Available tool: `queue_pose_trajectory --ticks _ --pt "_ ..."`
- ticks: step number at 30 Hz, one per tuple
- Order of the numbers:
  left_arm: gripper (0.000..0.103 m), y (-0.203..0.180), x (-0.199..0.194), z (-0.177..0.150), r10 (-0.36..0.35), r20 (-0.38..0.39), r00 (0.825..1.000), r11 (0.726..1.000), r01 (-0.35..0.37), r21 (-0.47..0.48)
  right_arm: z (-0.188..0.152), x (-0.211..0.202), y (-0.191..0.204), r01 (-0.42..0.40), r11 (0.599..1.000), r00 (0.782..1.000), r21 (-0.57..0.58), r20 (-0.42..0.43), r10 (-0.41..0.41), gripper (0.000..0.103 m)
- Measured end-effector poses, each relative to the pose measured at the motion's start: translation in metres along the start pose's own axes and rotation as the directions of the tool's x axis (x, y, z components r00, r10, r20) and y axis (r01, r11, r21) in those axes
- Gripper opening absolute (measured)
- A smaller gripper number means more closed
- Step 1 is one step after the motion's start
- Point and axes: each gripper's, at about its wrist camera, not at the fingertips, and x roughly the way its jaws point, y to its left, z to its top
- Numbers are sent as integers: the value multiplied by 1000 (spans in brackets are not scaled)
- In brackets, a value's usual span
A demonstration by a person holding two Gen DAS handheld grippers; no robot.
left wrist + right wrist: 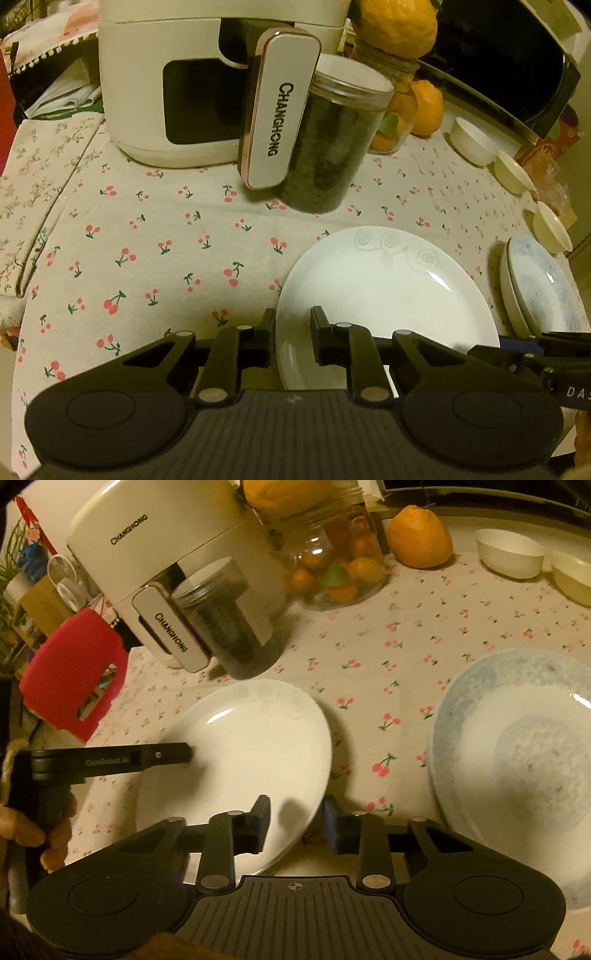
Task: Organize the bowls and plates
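A white plate (388, 295) with a faint rose pattern lies on the cherry-print tablecloth (147, 240). My left gripper (293, 338) is shut on its left rim, one finger outside the edge and one inside the dish. In the right wrist view the same white plate (240, 746) has its right rim between the fingers of my right gripper (297, 825). A thin strip of cloth shows between the rim and the blue right pad (332, 827), so that gripper stands open. The left gripper (188, 754) reaches in from the left. A blue-patterned plate (517, 757) sits to the right.
The blue-patterned plate (539, 295) rests on another plate near the table's right edge. Three small pale bowls (474, 142) line the far right. Behind stand a white air fryer (177, 92), a dark-filled jar (332, 155), a jar of fruit (332, 572) and an orange (419, 535).
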Motion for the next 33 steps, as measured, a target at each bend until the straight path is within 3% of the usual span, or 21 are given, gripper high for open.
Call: queue_pose_trajectory --ticks 9,33 --pt "16 0 -9 5 -5 46 999 1000 6 -18 8 -12 1 -6 1000 998 -30 58 8 23" --pt "16 -33 -24 18 -114 140 984 993 116 -6 23 -47 -34 -21 998 991 64 137 12 23"
